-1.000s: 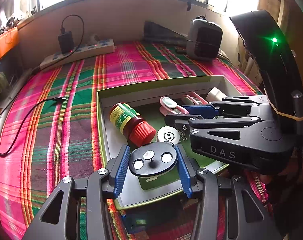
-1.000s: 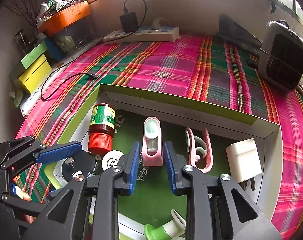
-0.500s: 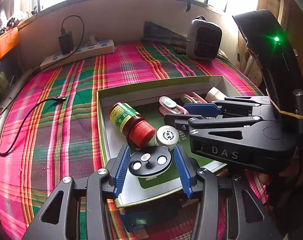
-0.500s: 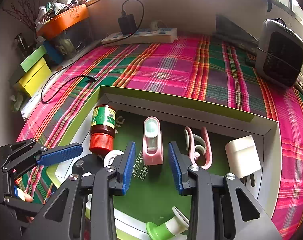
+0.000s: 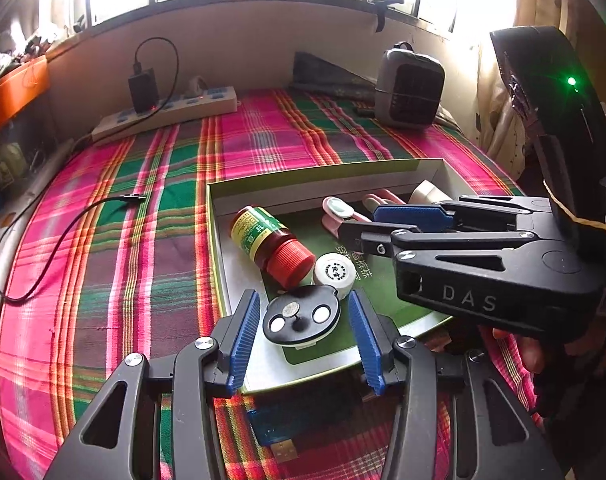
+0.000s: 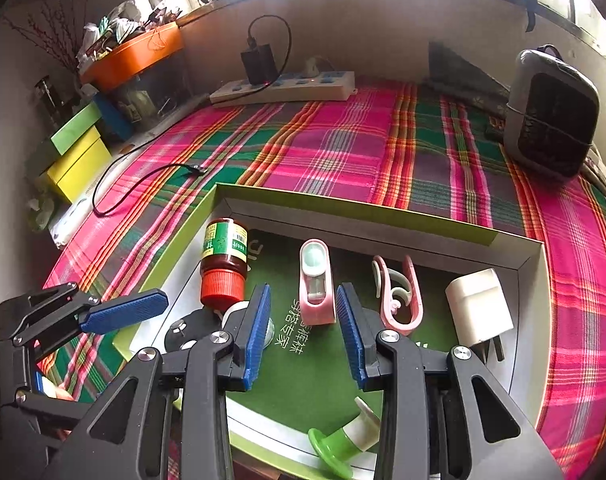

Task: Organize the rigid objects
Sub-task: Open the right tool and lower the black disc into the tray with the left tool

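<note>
Plaid cloth (image 6: 343, 152) under a sunny window, green box (image 6: 383, 216) ahead. Both grippers spread, gripping nothing: left gripper (image 5: 303, 334) around black disc (image 5: 301, 320), right gripper (image 6: 303, 332) around pink clip (image 6: 315, 280).

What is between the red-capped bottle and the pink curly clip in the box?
The pink clip with the clear window lies between the bottle and the curly clip, seen in the right wrist view.

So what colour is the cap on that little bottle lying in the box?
The bottle's cap is red; the left wrist view shows it best.
</note>
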`<state>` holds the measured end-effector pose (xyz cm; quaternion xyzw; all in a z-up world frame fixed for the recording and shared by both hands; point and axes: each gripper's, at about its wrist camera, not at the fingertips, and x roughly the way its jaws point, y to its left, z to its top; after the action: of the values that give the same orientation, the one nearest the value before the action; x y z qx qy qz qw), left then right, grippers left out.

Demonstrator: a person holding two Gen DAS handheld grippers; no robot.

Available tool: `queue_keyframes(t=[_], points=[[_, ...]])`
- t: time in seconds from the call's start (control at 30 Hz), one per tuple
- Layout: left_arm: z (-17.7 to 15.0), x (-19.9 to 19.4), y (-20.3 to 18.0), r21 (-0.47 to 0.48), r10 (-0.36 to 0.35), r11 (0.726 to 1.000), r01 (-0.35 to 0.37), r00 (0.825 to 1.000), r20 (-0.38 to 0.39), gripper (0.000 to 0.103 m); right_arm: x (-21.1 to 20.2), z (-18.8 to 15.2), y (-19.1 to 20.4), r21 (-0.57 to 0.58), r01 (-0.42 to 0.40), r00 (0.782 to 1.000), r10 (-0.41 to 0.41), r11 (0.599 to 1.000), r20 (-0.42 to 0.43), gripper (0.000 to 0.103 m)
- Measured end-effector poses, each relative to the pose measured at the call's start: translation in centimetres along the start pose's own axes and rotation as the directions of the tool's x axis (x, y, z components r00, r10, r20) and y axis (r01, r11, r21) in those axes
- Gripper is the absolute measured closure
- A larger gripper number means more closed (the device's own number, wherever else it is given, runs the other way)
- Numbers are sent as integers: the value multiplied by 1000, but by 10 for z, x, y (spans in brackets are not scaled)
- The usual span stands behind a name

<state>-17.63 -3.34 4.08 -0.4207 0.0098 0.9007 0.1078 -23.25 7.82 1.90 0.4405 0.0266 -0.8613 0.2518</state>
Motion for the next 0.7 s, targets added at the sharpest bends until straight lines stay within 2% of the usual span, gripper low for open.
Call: queue_keyframes(t=[0.7], points=[[-22, -47, 25, -74, 22, 997, -17, 997, 76, 57, -45, -23, 7, 13, -11, 997, 10, 1000, 71, 67]])
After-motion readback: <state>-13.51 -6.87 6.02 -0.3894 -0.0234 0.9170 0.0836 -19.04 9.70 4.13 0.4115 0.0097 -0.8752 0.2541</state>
